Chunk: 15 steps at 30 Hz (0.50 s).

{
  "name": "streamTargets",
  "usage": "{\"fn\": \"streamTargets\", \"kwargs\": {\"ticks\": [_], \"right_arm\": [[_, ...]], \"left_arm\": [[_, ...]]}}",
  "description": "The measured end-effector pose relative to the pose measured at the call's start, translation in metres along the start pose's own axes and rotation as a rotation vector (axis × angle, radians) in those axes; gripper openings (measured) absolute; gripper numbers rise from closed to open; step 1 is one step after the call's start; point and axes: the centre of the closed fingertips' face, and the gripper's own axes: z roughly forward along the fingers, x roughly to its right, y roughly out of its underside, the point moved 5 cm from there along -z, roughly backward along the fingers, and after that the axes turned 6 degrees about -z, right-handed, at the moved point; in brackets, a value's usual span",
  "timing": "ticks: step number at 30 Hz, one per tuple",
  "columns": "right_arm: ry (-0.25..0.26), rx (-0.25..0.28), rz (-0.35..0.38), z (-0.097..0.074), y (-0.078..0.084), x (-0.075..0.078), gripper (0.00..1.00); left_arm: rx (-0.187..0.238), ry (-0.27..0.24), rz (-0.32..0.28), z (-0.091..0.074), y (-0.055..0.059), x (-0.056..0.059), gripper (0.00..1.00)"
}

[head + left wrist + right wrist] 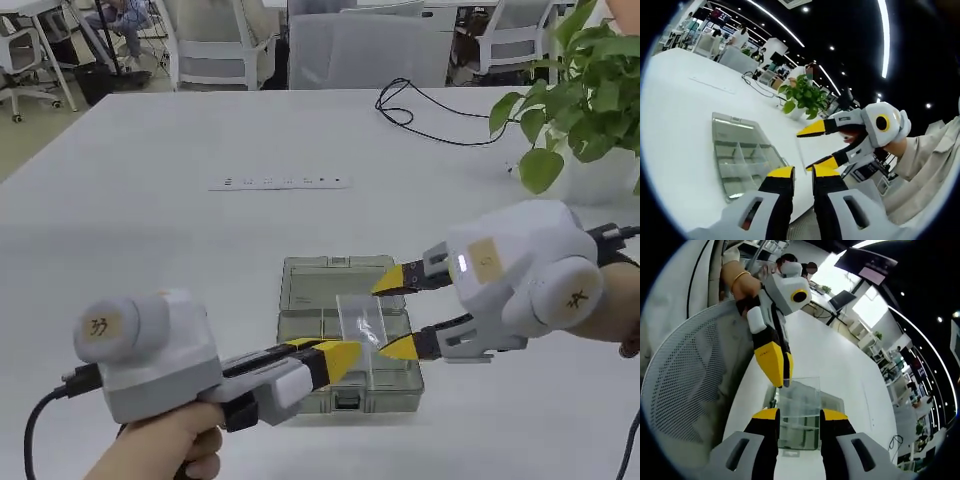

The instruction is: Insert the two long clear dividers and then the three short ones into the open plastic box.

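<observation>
While the left gripper (335, 358) pinches a clear divider (360, 318) upright over the box (310, 275), probably aiming at a slot | right gripper (395, 314) jaws spread around it, seemingly to steady it

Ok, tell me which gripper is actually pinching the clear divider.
The left gripper, lower left in the head view: its jaws are shut on a corner of the clear divider. The right gripper stands open around it.

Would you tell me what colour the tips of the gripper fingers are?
Yellow, over black fingers; clearest in the head view.
</observation>
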Motion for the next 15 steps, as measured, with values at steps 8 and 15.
{"fn": "streamTargets", "kwargs": {"ticks": [8, 15], "right_arm": [[0.009, 0.02, -0.037, 0.003, -0.012, 0.0, 0.32], [0.006, 0.016, -0.054, 0.004, -0.016, -0.002, 0.32]], "left_arm": [[-0.013, 0.02, -0.063, -0.002, 0.002, 0.0, 0.0], [-0.012, 0.023, -0.086, -0.003, 0.002, 0.001, 0.0]]}}
